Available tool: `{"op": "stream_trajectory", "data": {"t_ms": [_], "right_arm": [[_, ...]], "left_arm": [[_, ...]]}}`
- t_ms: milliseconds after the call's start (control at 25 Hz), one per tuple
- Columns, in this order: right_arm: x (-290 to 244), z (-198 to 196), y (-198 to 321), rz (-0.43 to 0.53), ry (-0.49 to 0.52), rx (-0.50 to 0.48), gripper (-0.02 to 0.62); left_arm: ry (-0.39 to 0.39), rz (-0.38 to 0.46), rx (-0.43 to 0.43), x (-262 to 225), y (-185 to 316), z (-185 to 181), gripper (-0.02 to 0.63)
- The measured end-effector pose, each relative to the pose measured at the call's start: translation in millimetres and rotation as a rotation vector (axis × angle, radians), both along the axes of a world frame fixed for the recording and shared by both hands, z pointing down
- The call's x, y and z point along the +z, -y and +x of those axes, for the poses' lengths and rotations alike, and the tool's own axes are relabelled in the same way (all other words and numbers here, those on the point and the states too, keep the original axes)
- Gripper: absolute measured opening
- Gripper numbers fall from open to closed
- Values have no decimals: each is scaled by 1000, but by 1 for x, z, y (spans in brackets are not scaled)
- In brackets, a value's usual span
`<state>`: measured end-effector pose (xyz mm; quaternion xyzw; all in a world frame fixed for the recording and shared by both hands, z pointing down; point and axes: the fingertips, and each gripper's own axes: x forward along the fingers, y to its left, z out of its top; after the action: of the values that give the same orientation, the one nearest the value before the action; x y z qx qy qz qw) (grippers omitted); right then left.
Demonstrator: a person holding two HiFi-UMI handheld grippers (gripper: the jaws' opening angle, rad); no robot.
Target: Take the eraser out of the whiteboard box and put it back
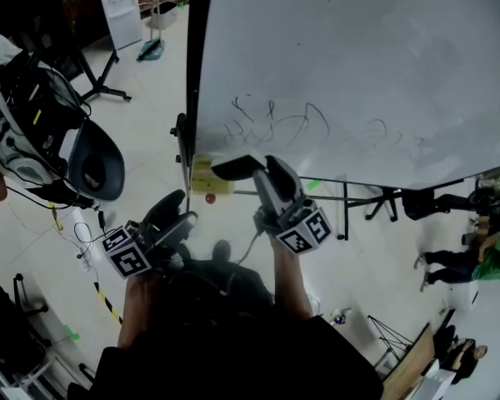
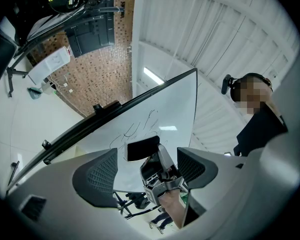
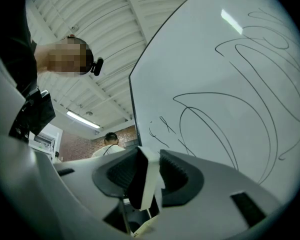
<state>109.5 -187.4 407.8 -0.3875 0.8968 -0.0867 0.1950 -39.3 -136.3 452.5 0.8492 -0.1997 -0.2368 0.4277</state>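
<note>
The eraser [image 1: 236, 167], black with a white back, is clamped between the jaws of my right gripper [image 1: 260, 173] at the lower left corner of the whiteboard [image 1: 358, 65]. Just below and left of it hangs the pale yellow whiteboard box [image 1: 208, 177]. In the right gripper view the eraser [image 3: 144, 180] stands on edge between the pads, close to the scribbled board [image 3: 225, 79]. My left gripper [image 1: 180, 212] is lower left of the box, open and empty. Through its spread jaws the left gripper view looks at the eraser [image 2: 142, 148] and the right gripper [image 2: 160, 170].
The whiteboard's stand legs [image 1: 350, 198] reach over the floor under the board. A seated person with a dark chair [image 1: 92, 161] is at the left, another in green [image 1: 496, 257] at the right. Cables and striped tape [image 1: 104, 298] lie on the floor.
</note>
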Motion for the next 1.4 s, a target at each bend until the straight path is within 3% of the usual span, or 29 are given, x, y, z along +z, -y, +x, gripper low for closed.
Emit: {"op": "stream_trajectory", "data": {"t_ms": [1400], "right_arm": [[66, -46, 7, -27, -352, -59, 164]], "left_arm": [[5, -21, -18, 8, 3, -9, 367]]}}
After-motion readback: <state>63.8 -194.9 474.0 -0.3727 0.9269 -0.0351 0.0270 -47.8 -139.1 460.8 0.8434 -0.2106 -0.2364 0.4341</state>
